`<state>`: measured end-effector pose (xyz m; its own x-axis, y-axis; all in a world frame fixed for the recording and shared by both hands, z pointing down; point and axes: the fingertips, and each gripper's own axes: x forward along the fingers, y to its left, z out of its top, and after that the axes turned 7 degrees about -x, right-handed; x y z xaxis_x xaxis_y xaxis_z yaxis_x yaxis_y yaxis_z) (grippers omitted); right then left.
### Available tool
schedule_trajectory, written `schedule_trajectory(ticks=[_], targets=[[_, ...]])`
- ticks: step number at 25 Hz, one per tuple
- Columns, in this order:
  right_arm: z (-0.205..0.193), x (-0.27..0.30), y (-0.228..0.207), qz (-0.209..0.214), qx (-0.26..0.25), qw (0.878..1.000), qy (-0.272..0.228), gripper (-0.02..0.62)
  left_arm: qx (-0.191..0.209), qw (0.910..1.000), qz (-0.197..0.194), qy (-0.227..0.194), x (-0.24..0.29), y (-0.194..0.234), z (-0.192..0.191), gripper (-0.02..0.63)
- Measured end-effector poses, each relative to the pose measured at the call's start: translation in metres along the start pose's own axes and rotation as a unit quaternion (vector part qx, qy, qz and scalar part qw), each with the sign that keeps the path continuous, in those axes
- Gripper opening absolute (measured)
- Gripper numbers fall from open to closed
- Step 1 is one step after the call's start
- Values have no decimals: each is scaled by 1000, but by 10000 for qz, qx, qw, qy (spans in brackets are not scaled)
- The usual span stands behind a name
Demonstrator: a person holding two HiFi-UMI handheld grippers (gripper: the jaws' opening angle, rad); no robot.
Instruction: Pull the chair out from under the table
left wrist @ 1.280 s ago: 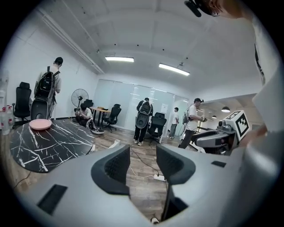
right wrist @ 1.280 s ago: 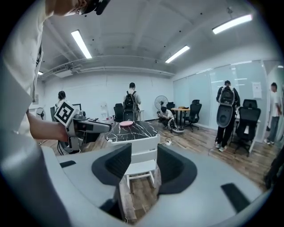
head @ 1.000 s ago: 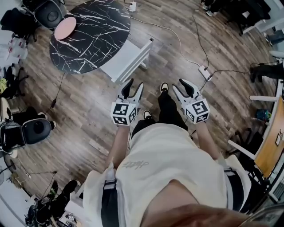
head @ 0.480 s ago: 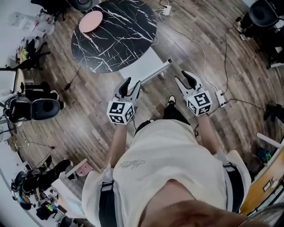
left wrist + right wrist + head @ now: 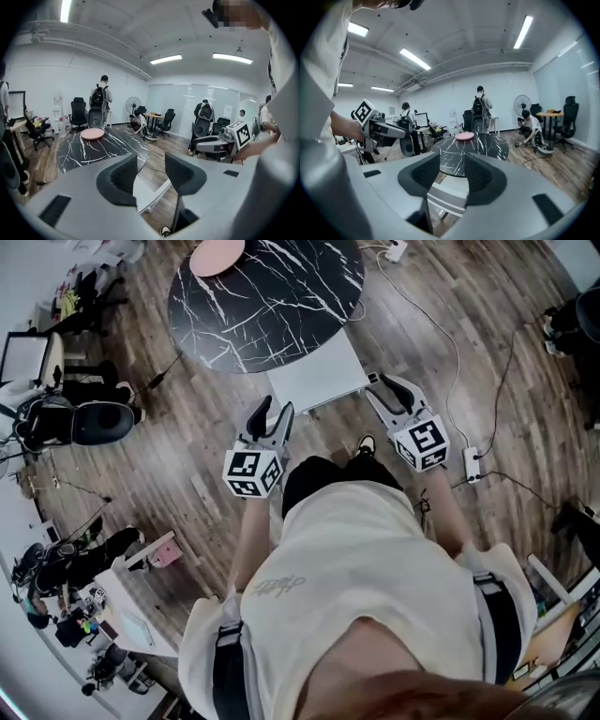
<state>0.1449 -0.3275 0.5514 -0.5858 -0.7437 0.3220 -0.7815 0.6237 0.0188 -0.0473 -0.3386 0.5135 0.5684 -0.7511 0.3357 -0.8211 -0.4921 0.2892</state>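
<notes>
Jaws gape empty on left gripper [image 5: 273,412] and right gripper [image 5: 388,386]; a lopsided grab could wedge the chair [image 5: 315,379] against the tabletop [image 5: 272,306].

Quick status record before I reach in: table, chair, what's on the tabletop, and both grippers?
table: round, black marble-look top
white chair: seat partly under the table's near edge, not yet pulled out
pink plate: on the table, far side
left gripper: open, nothing between the jaws, near the chair's left side
right gripper: open, nothing between the jaws, by the chair's right corner; contact unclear
power strip: on the floor, right of the person
</notes>
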Motion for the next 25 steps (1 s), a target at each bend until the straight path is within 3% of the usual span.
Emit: schedule_trajectory(ticks=[6, 11, 16, 22, 25], targets=[[9, 37, 17, 422, -268, 9986, 182, 160, 1, 10000, 60, 15, -3, 20, -4, 199], [21, 54, 33, 584, -271, 9973, 362, 163, 344, 9986, -290, 276, -1, 26, -15, 199], [25, 70, 47, 1061, -831, 9883, 708, 163, 469, 9946, -766, 514, 7, 30, -30, 199], [16, 94, 65, 1454, -1131, 9765, 1121, 170, 929, 9839, -1171, 982, 12, 34, -52, 199], [10, 101, 83, 1843, -1574, 9589, 1475, 181, 1392, 9678, -1360, 1595, 14, 30, -77, 199]])
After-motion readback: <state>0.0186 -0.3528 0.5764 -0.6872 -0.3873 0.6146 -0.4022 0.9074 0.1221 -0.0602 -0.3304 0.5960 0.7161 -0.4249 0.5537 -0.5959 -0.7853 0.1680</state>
